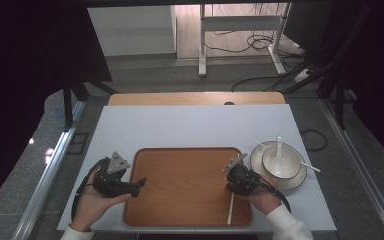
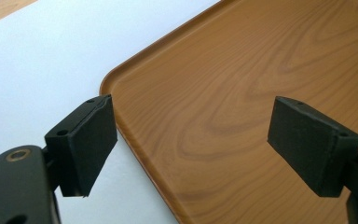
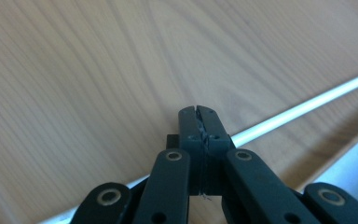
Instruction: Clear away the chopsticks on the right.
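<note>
A brown wooden tray (image 1: 180, 170) lies on the white table cover. My left gripper (image 1: 139, 183) rests at the tray's left edge, and its jaws stand wide open over the tray's corner (image 2: 121, 84) with nothing between them (image 2: 191, 144). My right gripper (image 1: 232, 189) is over the right part of the tray, pointing down, jaws pressed together (image 3: 199, 122). A white chopstick (image 1: 229, 209) lies flat on the tray and runs crosswise under those shut jaws (image 3: 303, 108), not between the pads.
To the right of the tray a plate (image 1: 294, 180) holds a bowl (image 1: 290, 160) with a white spoon (image 1: 278, 150) in it. A second white chopstick (image 1: 311, 167) lies across the plate. Dark frames and cables stand beyond the table.
</note>
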`<state>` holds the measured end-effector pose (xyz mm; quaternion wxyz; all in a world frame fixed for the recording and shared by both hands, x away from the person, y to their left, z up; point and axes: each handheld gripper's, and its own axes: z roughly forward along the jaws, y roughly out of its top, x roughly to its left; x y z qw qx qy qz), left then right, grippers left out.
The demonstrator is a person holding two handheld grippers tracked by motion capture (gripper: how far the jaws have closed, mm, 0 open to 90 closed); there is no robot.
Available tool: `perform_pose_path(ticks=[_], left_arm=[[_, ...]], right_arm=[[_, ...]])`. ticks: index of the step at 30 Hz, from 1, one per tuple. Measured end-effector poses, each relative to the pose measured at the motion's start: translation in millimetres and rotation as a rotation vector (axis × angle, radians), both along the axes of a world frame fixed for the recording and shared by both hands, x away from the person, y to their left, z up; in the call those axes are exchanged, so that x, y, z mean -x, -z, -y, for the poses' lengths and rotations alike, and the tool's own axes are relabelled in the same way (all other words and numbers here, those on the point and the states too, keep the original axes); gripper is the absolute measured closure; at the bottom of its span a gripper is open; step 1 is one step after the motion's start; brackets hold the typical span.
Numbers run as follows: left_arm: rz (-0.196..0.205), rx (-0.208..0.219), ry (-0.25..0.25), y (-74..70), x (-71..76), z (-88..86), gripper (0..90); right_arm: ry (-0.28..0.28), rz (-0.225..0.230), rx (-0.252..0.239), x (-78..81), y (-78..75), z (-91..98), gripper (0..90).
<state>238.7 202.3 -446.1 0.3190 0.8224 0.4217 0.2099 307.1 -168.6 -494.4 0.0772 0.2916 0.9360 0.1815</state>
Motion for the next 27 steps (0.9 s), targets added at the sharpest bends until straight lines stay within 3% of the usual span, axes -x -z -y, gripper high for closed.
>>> perform_pose_path(ticks=[5, 15, 19, 22, 27], left_arm=[[0.0, 0.0, 0.001, -0.1, -0.1, 0.2, 15.5], [0.002, 0.0, 0.003, -0.6, -0.6, 0.8, 15.5], [0.004, 0.001, 0.002, -1.4, 0.3, 0.8, 15.4], [0.006, 0.003, 0.003, -2.1, 0.6, 0.9, 15.5], [0.004, -0.001, 0.002, -1.5, 0.1, 0.8, 15.5]], right_arm=[[0.009, 0.009, 0.018, 1.7, -0.4, 5.9, 90.0], [0.012, 0.017, 0.002, 2.5, -3.1, 10.7, 90.0], [-0.002, 0.031, -0.029, 3.1, -7.8, 11.3, 89.7], [-0.02, 0.033, -0.078, 4.0, -15.0, 12.4, 81.4], [-0.015, 0.041, -0.157, 4.0, -22.4, 16.6, 57.2]])
